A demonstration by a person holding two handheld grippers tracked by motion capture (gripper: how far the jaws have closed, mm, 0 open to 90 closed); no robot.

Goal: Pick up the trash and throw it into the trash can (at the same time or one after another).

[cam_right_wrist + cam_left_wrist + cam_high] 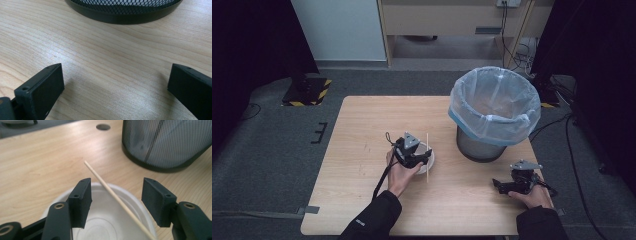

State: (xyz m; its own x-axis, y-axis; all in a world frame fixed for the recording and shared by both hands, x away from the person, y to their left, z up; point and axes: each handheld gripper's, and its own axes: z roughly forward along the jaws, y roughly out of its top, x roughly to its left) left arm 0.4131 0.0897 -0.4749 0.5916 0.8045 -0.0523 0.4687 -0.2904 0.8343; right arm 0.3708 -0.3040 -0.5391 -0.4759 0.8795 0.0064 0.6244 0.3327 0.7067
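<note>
Two open grippers, one wooden stick lying across a white bowl.

From the high view, the left gripper (414,156) hung over the bowl (430,161) on the surface (357,130), beside the lined bin (494,112); the right gripper (513,186) rested apart. The left gripper view showed its jaws wide, holding nothing, astride the stick (117,200): probably light, stiff, snappable, best pinched mid-length. The right gripper view showed wide, empty jaws over bare wood and the bin's base (125,15).
</note>
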